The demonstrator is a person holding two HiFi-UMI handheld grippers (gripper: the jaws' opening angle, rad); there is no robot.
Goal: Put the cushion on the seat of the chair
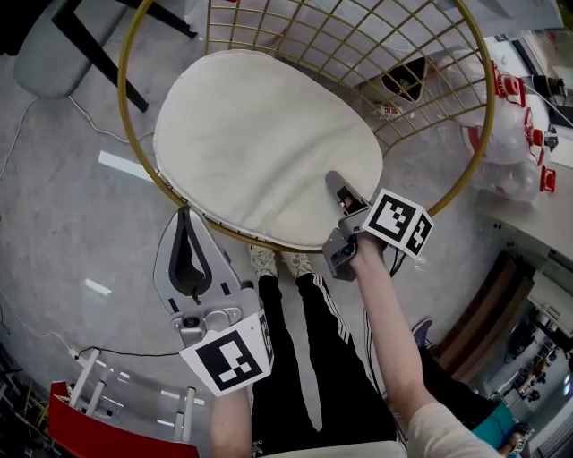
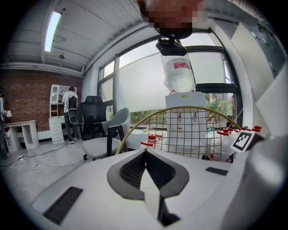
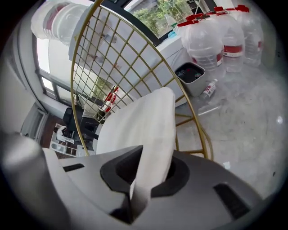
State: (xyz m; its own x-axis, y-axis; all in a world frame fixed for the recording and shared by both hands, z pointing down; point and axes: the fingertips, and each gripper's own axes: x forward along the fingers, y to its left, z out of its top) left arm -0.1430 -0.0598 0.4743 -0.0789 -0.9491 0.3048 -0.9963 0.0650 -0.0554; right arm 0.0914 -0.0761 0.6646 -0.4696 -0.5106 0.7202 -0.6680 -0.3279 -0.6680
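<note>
On the seat of the gold wire chair (image 1: 304,27) the white cushion (image 1: 269,143) is spread wide. At its 4 o'clock edge, the right tool (image 1: 338,186) is clamped on the cushion. At 7 o'clock, just outside the rim, the left tool (image 1: 185,216) is pinched together, empty.

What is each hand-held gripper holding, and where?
Right hand-held gripper: cushion, by its near edge. Left hand-held gripper: nothing.
</note>
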